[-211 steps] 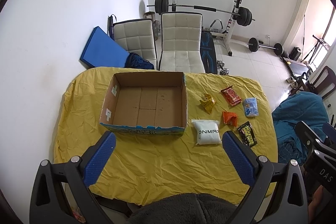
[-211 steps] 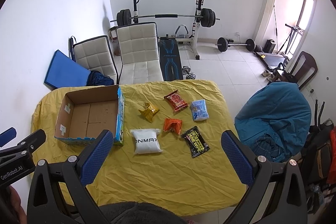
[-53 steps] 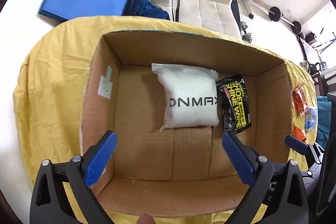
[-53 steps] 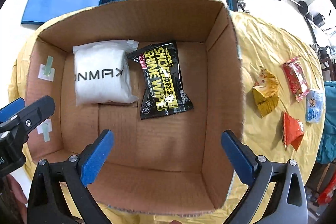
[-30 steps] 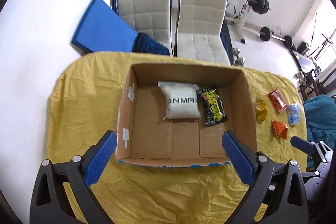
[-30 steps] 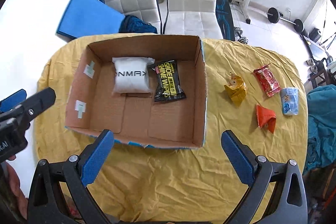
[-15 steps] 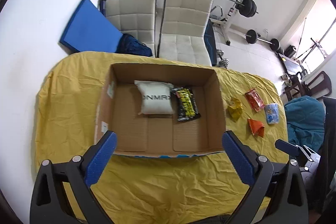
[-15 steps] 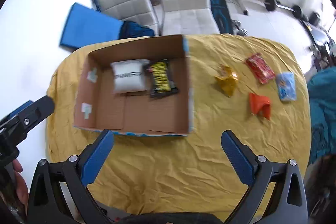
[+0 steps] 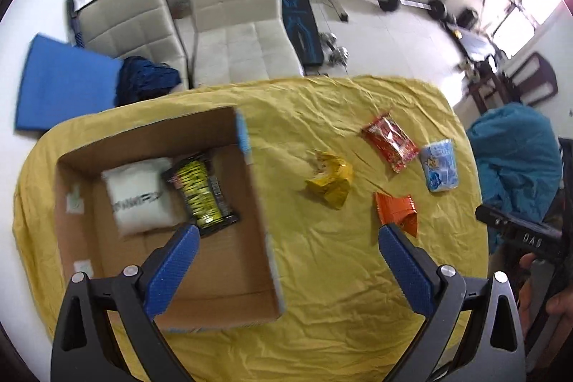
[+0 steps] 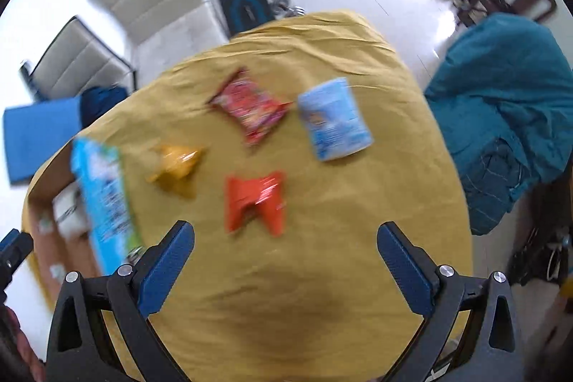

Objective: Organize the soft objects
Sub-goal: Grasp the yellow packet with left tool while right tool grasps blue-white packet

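Our right gripper (image 10: 285, 240) hangs spread wide and empty, with the orange packet (image 10: 255, 199) just above its fingertips at frame centre

The packet's notched end points down toward us; our left gripper (image 9: 286, 244), also agape, sees it at right (image 9: 395, 212), farther off; the cardboard box (image 9: 258, 203) sits lower left

White pouch (image 9: 138, 197) and black packet (image 9: 200, 194) (both formerly outside) now boxed

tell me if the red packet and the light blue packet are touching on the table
Apart. The left wrist view shows a strip of yellow cloth between the red packet and the light blue packet; the blurred right wrist view agrees.
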A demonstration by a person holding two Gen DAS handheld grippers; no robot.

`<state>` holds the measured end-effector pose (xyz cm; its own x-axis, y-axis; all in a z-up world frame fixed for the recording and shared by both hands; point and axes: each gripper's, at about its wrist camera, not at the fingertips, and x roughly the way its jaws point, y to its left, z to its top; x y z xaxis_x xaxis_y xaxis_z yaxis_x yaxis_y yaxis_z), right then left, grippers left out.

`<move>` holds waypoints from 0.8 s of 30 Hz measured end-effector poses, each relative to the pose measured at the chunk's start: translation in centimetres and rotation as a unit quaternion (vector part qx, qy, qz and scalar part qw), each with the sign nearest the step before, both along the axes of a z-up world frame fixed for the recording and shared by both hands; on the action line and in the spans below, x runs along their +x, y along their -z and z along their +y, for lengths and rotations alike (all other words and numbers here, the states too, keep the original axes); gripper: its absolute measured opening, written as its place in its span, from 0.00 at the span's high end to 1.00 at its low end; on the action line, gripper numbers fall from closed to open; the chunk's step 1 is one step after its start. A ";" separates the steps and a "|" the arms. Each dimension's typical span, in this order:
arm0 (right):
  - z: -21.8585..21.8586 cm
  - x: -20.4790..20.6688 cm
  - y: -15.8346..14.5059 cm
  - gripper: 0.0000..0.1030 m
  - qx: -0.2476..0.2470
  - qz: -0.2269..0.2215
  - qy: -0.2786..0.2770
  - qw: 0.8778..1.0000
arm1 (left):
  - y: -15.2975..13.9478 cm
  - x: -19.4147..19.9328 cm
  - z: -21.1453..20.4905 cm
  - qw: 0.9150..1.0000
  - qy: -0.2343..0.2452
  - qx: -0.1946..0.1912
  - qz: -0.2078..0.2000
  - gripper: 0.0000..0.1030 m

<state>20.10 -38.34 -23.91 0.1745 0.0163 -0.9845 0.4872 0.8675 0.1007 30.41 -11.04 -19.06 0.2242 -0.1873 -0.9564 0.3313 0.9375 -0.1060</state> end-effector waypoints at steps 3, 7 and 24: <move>-3.6 1.6 2.4 0.00 -0.001 0.018 0.001 1.000 | 3.2 2.4 -4.7 0.999 0.031 0.033 0.022 0.00; -6.3 4.6 6.3 0.00 -0.012 0.053 -0.015 0.998 | 8.1 4.9 -8.2 0.995 0.052 0.062 0.060 0.00; -8.4 12.0 17.5 0.05 0.021 0.126 -0.046 0.991 | 20.4 7.3 -13.1 0.973 0.106 0.135 0.157 0.16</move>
